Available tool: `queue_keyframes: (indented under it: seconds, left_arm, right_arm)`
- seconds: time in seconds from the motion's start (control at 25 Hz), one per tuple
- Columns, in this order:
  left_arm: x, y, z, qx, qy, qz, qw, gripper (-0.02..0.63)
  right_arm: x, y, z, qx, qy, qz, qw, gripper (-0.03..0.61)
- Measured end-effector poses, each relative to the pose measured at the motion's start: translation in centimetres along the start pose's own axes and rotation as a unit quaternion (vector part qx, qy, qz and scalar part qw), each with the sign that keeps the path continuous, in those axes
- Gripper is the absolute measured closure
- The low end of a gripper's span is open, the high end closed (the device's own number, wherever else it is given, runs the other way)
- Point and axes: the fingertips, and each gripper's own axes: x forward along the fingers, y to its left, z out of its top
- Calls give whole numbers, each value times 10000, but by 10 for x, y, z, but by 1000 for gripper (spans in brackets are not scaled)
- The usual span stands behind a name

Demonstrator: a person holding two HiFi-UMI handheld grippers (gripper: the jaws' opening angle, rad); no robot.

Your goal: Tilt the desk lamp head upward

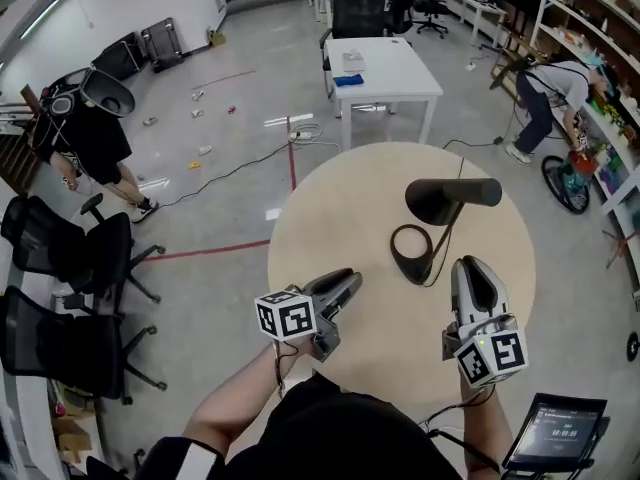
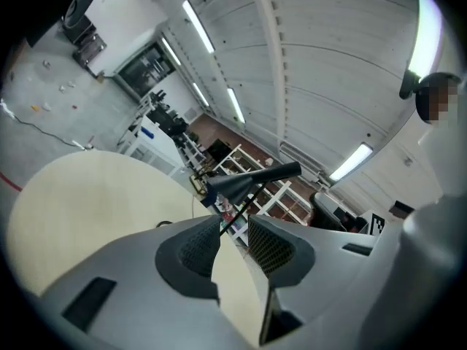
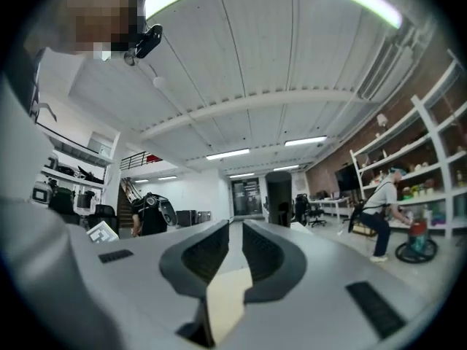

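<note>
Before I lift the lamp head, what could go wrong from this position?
The lamp head sits high on a thin stem over a ring base; pushing up unbraced may topple it.
The right claw is close beside the stem and could knock it.
The left claw is shut, so it cannot grip the ring base yet.

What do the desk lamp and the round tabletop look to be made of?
Desk lamp: matte black, probably painted metal; even dull surface, no glare, thin rigid stem.
Tabletop: pale wood-look, likely laminate or veneer; uniform beige, smooth, no grain readable.
</note>
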Motion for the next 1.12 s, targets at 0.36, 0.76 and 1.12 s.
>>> queue_keyframes:
  seconds: [0.36,0.76,1.12]
  left_arm:
    - [104,20,45,-405,368,-837,9950,477]
    - [188,63,65,-1693,567,-1151,9772,351]
    - [229,45,55,-1906,825,-1972,9581,324]
  right_arm:
    - [1,-43,58,-459,-265,-985,9937,515]
    - [40,-60,88,-403,22,-904,9951,360]
    - [58,-75,69,-744,626,-1357,9860,345]
